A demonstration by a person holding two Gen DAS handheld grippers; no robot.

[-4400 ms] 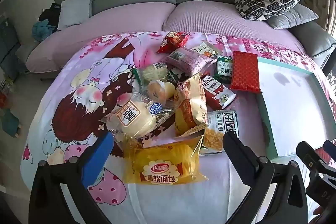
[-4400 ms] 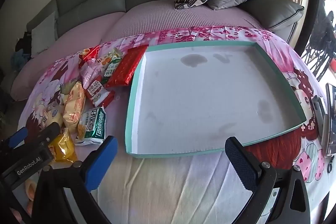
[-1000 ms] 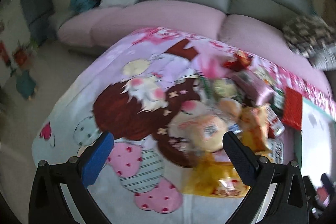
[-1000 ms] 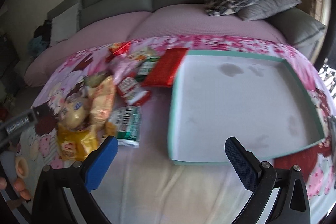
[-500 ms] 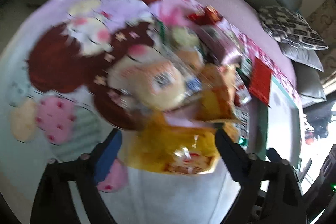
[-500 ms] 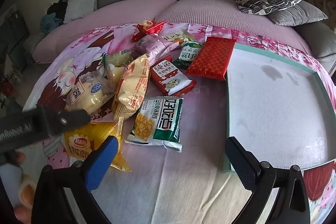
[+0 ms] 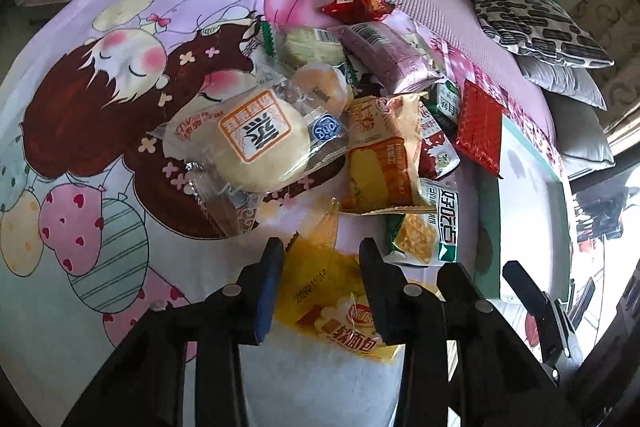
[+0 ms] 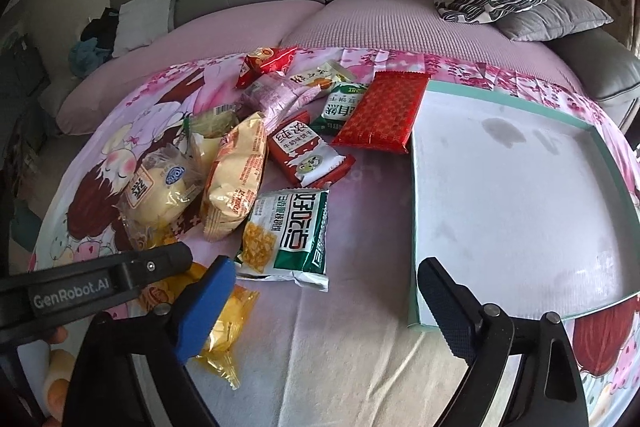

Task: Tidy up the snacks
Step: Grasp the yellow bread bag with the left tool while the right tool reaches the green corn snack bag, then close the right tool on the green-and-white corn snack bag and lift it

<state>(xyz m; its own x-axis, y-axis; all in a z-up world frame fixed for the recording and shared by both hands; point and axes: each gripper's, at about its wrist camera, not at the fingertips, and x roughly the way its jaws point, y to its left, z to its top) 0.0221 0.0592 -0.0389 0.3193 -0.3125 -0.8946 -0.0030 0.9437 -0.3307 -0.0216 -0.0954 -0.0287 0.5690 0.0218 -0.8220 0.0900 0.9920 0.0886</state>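
Jaws narrower, seemingly gripping yellow packet (image 7: 320, 291)

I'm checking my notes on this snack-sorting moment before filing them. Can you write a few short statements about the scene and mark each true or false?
1. The left tool has the yellow bread packet between its fingers. True; its jaws have just been closing.
2. The teal-rimmed tray already holds snacks. False; nothing lies in it.
3. The right tool grips the green corn snack bag. False; it is open and holds nothing.
4. The red packet lies beside the tray's left edge. True.
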